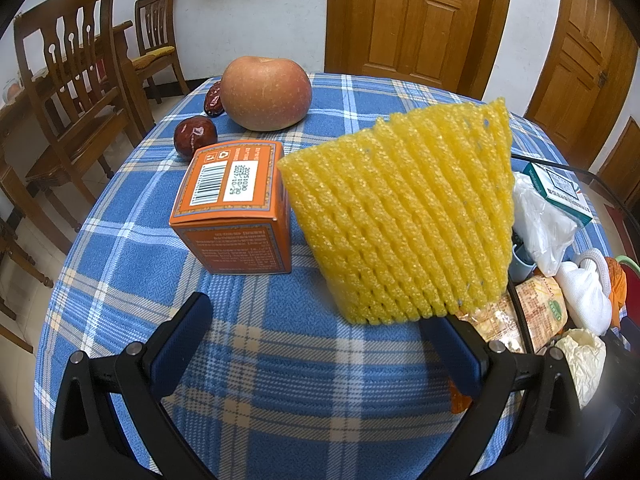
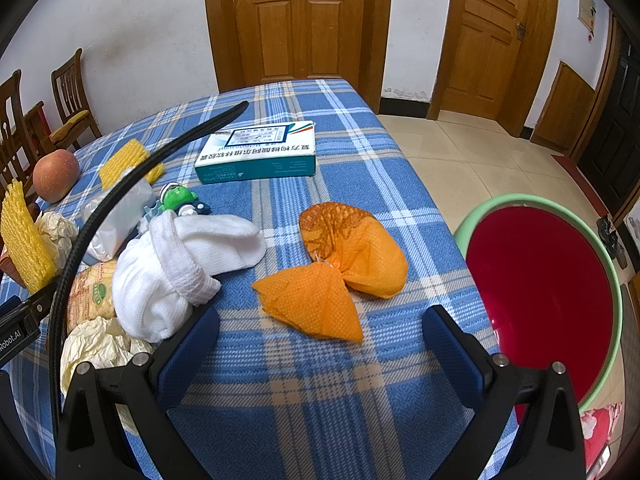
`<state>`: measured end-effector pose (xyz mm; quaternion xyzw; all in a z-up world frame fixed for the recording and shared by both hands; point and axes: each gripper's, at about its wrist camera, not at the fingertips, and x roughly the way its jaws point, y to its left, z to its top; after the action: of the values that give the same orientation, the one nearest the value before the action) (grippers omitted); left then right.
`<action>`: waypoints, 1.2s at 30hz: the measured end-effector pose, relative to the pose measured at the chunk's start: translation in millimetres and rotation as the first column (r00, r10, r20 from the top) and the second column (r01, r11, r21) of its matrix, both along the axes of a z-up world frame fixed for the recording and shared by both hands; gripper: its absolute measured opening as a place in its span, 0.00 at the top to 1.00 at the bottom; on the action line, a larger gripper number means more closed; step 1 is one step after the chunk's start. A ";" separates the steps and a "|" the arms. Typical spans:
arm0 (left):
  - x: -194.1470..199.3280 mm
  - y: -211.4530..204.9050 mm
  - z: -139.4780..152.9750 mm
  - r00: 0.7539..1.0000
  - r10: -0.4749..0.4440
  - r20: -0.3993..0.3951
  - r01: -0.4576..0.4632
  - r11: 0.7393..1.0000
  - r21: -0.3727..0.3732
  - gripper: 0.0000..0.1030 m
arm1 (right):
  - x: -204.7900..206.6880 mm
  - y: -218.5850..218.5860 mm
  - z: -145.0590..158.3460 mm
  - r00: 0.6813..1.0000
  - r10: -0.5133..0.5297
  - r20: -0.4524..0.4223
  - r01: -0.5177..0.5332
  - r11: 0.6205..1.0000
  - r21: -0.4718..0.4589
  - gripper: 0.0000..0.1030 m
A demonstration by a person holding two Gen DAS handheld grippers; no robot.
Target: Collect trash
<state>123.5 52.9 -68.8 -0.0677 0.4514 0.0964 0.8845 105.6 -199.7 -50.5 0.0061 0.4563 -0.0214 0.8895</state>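
Toward you from the apple, past the orange carton, the yellow foam fruit net stands on edge over the plaid tablecloth. Your left gripper is spread wide; the net's lower edge meets its right finger only and is not pinched between the two, so whether it has any real hold I cannot tell. Your right gripper is also fully spread and empty, hanging over the cloth far to the right of the apple, with the orange non-woven wrapper just ahead of it.

I judge collecting is underway, with much left: a crumpled paper ball, a second foam net right of the apple and a clear plastic bag all remain on the table. The red basin, farthest from the apple and off the table edge, looks like the bin.

Next, close on one piece and carry it there. The net is springy, ribbed and light; pinch it deep. The wrapper is thin, dimpled and gathered at its waist, so grip there.
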 end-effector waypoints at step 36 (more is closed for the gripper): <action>15.8 0.0 1.2 1.000 0.012 0.003 -0.012 1.000 -0.001 0.01 | 1.1 1.3 -0.7 1.000 0.003 0.000 -0.003 1.000 -0.001 0.00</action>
<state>139.2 52.9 -67.7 -0.0708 0.4496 0.1014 0.8846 106.7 -198.4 -51.2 0.0048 0.4563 -0.0205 0.8896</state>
